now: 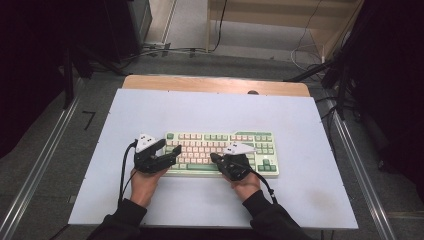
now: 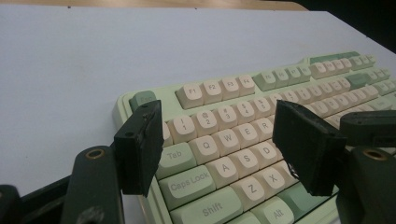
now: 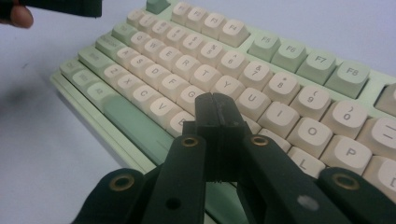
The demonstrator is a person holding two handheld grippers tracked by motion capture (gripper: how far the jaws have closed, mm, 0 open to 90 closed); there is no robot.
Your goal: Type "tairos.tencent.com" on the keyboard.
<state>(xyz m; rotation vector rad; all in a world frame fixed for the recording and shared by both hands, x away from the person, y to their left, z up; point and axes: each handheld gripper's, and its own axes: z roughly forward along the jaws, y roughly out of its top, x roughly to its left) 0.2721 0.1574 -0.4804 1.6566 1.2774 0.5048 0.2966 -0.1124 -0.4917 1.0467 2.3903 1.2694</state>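
A green and cream keyboard lies in the middle of the white table top. My left gripper hovers over the keyboard's left end, open, its jaws wide apart above the Tab, A and Z keys. My right gripper is shut, jaws pressed together with nothing between them, its tip over the letter keys near the row's middle. In the right gripper view the green space bar runs just left of the tip. A person's hands hold both grippers from the near edge.
The white board rests on a wooden table. Bare surface lies beyond and to both sides of the keyboard. Metal rails flank the table, and cables trail on the floor behind.
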